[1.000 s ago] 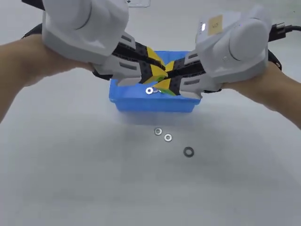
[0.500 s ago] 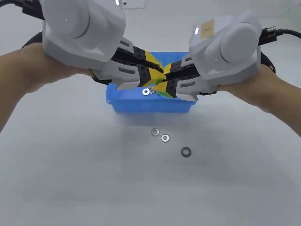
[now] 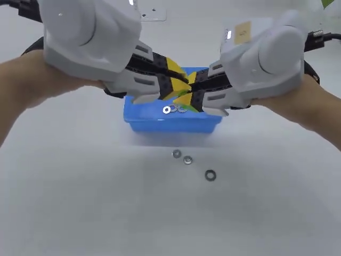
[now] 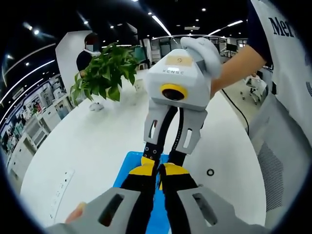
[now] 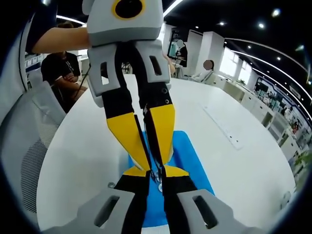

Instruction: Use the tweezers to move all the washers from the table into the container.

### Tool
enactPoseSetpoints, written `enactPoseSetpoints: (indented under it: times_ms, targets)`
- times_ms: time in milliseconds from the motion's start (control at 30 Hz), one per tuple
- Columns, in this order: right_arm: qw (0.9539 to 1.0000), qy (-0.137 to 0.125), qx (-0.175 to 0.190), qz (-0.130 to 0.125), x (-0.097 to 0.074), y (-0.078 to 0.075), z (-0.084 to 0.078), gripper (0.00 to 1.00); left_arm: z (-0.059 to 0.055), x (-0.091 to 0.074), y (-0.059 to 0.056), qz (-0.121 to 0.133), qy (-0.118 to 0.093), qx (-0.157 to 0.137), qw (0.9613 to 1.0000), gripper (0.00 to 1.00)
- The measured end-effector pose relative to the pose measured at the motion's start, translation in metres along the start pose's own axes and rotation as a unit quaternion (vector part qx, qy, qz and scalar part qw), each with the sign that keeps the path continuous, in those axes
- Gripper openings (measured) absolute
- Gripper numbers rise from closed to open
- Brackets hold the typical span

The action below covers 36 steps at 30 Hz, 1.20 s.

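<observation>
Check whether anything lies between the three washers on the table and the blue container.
Nothing visible does. The three washers lie on the bare table just in front of the blue container, with open surface between. Only the container's own near wall would have to be cleared.

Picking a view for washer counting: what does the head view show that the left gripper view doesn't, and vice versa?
Head view adds: two light washers close together on the table in front of the blue container, and two more washers inside it. Left gripper view adds: a potted plant and a person in the background. Shared: the container, the right gripper, and probably the same dark washer lying apart.
</observation>
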State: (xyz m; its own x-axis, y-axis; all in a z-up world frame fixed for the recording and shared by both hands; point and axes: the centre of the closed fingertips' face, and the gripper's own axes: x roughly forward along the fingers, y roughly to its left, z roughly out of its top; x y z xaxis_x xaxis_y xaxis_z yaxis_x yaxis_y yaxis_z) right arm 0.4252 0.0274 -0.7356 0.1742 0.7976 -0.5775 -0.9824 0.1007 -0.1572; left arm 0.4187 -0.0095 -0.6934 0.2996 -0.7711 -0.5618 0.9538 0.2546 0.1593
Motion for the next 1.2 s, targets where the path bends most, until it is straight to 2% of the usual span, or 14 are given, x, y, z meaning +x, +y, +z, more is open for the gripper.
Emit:
enactPoseSetpoints:
  times_ms: [100,367,467,733,967,1200]
  targets:
    - [1.0000,-0.003,-0.008,-0.002,-0.007,0.005,0.007,0.11,0.008,-0.006,-0.006,0.004,-0.005,0.005,1.0000,0.08]
    - [0.9998,-0.010,-0.014,-0.009,-0.019,0.022,0.020,0.11,0.018,-0.020,-0.022,0.012,-0.011,0.007,0.9998,0.08]
    - [0.9998,-0.016,-0.012,-0.008,-0.023,0.032,0.025,0.11,0.024,-0.026,-0.032,0.015,-0.014,0.006,0.9998,0.08]
    - [0.9998,-0.018,-0.012,-0.002,-0.027,0.053,0.032,0.11,0.029,-0.039,-0.057,0.019,-0.019,-0.001,0.9996,0.08]
    - [0.9997,-0.023,-0.008,0.004,-0.027,0.075,0.033,0.11,0.026,-0.045,-0.074,0.021,-0.021,-0.010,0.9995,0.08]
    - [0.9996,-0.017,-0.003,0.023,-0.022,0.091,0.027,0.11,0.015,-0.047,-0.086,0.024,-0.023,-0.036,0.9988,0.08]
